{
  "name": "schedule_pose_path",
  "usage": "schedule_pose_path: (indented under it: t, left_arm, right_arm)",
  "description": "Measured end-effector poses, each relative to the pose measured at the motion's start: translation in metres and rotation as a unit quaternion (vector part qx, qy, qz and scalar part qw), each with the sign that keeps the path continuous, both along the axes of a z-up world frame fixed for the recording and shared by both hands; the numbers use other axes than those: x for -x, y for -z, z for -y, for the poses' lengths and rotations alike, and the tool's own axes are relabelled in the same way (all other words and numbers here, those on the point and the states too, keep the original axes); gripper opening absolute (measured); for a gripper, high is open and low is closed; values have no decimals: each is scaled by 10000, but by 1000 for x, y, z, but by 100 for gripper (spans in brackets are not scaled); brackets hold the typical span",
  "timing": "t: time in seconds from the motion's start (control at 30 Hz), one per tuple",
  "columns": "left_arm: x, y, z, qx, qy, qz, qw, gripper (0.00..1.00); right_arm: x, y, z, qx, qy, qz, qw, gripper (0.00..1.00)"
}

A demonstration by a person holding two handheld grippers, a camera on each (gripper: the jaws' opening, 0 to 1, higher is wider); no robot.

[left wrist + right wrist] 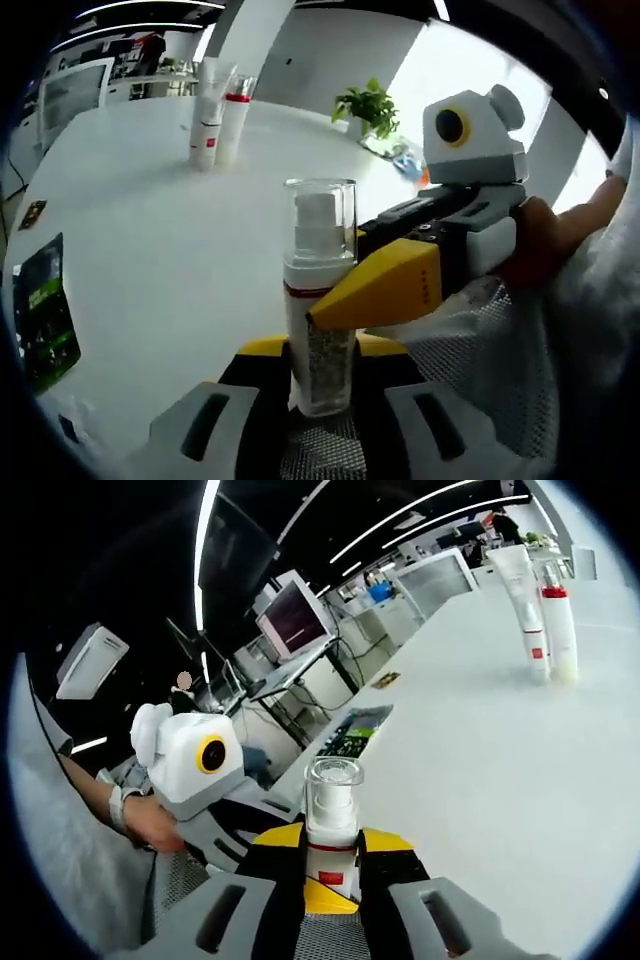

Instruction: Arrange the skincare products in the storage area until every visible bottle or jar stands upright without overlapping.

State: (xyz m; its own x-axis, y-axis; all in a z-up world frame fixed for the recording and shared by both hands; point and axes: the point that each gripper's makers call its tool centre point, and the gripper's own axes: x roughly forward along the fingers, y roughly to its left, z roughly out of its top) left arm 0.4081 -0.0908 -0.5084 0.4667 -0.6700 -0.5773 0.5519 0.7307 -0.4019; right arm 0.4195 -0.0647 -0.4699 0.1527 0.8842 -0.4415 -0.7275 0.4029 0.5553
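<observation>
Left gripper view, lower centre: a pump bottle (320,300) with a clear cap, white body and a red band stands upright between the left tongs (320,385), whose yellow-tipped jaws sit close against its base. The right tongs (385,290) enter from the right of the frame and press a yellow jaw against the bottle's side, a person's hand (545,245) behind them. On the white worktop (150,230), at upper left and well apart from the bottle, a white tube (208,115) and a slim red-capped bottle (233,125) stand upright, just beside each other. A potted plant (370,110) sits at upper centre.

In the right gripper view the same pump bottle (331,825) is clamped between the right tongs (331,880) at lower centre; the tube (525,595) and slim bottle (560,620) stand at upper right.
</observation>
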Motion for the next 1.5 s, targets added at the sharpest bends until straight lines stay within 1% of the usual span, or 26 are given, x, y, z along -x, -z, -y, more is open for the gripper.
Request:
schedule_pose_path:
  t: [0.23, 0.37, 0.43, 0.47, 0.53, 0.57, 0.63, 0.67, 0.73, 0.8, 0.87, 0.93, 1.0, 1.03, 1.1, 1.17, 1.2, 1.23, 1.27, 1.3, 1.33, 1.37, 1.47, 1.5]
  left_arm:
    - [1, 2, -1, 135, -97, -198, 9997, 20]
    - [2, 5, -4, 34, -151, -274, 9995, 21]
    - [2, 2, -5, -91, -121, -223, 9996, 21]
    - [3, 4, -8, -352, 109, -117, 9993, 22]
    - [6, 7, -17, -765, 263, -36, 9967, 24]
    - [6, 7, -18, -815, 296, -14, 9962, 26]
    - [10, 8, -26, -1063, 416, 32, 9935, 29]
    - [10, 7, -29, -1056, 388, 38, 9936, 30]
    - [11, 8, -39, -1211, 359, 50, 9920, 34]
    - [11, 9, -54, -1524, 392, 145, 9874, 32]
    - [16, 12, -68, -1931, 612, 223, 9790, 31]
    - [20, 13, -79, -2131, 680, 232, 9744, 33]
    - [22, 15, -85, -2092, 608, 186, 9758, 36]
    - [24, 16, -88, -1994, 471, 69, 9788, 37]
    - [27, 18, -90, -1893, 280, -61, 9815, 40]
    - [30, 23, -94, -2062, 272, -3, 9781, 42]
    - [31, 26, -96, -2265, 327, 112, 9734, 41]
    - [31, 26, -95, -2286, 346, 147, 9728, 41]
    - [32, 29, -91, -2307, 397, 244, 9719, 40]
    - [30, 32, -92, -2414, 451, 312, 9689, 39]
    - [29, 34, -96, -2583, 545, 365, 9638, 37]
    - [29, 36, -98, -2675, 609, 350, 9610, 36]
    - [27, 33, -98, -2440, 375, 256, 9687, 34]
    - [26, 33, -98, -2455, 377, 248, 9683, 34]
  right_arm:
    - [-1, 0, 1, 8, 21, 8, 10000, 14]
    - [-4, -1, 3, -29, 101, -4, 9999, 14]
    - [-6, -2, 5, -81, 180, -49, 9998, 14]
    - [-8, -2, 6, -93, 221, -53, 9997, 14]
    - [-11, -3, 9, -156, 342, -99, 9992, 14]
    - [-13, -4, 10, -189, 387, -110, 9990, 14]
    - [-16, -6, 12, -280, 497, -155, 9983, 14]
    - [-17, -6, 12, -291, 533, -165, 9980, 14]
    - [-18, -6, 12, -292, 577, -164, 9978, 14]
    - [-18, -5, 13, -273, 583, -188, 9977, 14]
    - [-18, -5, 13, -270, 583, -193, 9977, 14]
    - [-18, -5, 13, -259, 571, -190, 9979, 14]
    - [-17, -4, 13, -236, 553, -188, 9980, 14]
    - [-17, -4, 12, -235, 545, -211, 9980, 14]
    - [-16, -2, 12, -202, 536, -220, 9981, 14]
    - [-16, -2, 12, -176, 520, -198, 9983, 14]
    - [-16, -2, 11, -176, 514, -207, 9983, 14]
    - [-16, -2, 11, -170, 512, -205, 9983, 14]
    - [-15, 0, 11, -131, 500, -204, 9985, 14]
    - [-15, 0, 11, -122, 494, -209, 9985, 14]
    - [-14, 1, 11, -85, 480, -220, 9986, 14]
    - [-14, 2, 11, -63, 468, -216, 9986, 14]
    - [-13, 4, 11, 6, 429, -223, 9988, 14]
    - [-14, 5, 11, 22, 424, -226, 9988, 14]
